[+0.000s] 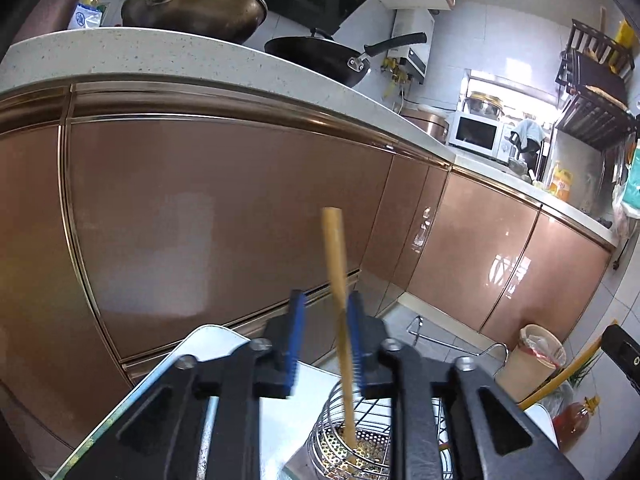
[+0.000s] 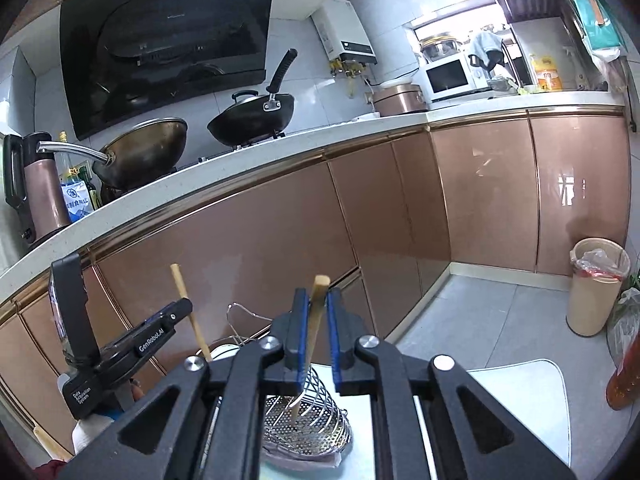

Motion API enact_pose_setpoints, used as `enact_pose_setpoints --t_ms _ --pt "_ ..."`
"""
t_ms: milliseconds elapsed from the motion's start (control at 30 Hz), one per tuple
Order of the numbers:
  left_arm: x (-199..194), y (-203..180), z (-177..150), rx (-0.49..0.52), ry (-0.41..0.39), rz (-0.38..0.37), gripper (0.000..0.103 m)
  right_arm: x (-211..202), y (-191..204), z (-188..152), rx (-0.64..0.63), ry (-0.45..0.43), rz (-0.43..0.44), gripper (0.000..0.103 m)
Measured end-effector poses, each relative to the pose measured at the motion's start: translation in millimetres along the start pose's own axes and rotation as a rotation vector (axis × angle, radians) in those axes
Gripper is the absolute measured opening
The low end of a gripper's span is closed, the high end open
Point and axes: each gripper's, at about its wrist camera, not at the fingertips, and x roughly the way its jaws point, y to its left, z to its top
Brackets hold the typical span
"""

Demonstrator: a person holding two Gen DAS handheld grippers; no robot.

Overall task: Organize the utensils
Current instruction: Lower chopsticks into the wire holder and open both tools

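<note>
Pale matt wooden chopstick point(image 1: 338, 280) standing in a shiny perforated metal holder point(image 1: 352, 440), matt black plastic gripper point(image 2: 318, 336) with ribbed blue pads point(image 2: 303, 340), glossy copper cabinet doors point(image 2: 480, 196) reflecting light at right, speckled stone counter point(image 1: 160, 56) gleaming upper left

Black tool point(image 1: 322, 336) linkage, blue ribbed pads point(image 1: 295, 336), silver screws

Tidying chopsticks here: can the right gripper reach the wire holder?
Probably yes. The wire holder sits right below the right gripper, its chopstick already dips inside, and the left gripper is off to the side.
</note>
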Motion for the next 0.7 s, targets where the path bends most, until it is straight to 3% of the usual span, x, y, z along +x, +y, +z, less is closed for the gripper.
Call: enact_pose_setpoints --t_ms 67,367,567,700 --pt "-5 1 1 0.003 -0.01 0.007 0.035 -5 0 1 0.002 -0.002 -0.006 0.017" --pt "-47 7 16 0.043 -0.031 0.001 0.037 -39 9 8 -0.005 -0.009 -0.023 0.022" --pt "-105 31 35 0.057 -0.042 0.017 0.046 -90 18 18 -0.019 -0.017 -0.046 0.022" --pt "-149 54 44 0.057 -0.005 0.028 0.05 -128 29 26 -0.046 -0.007 -0.058 0.022"
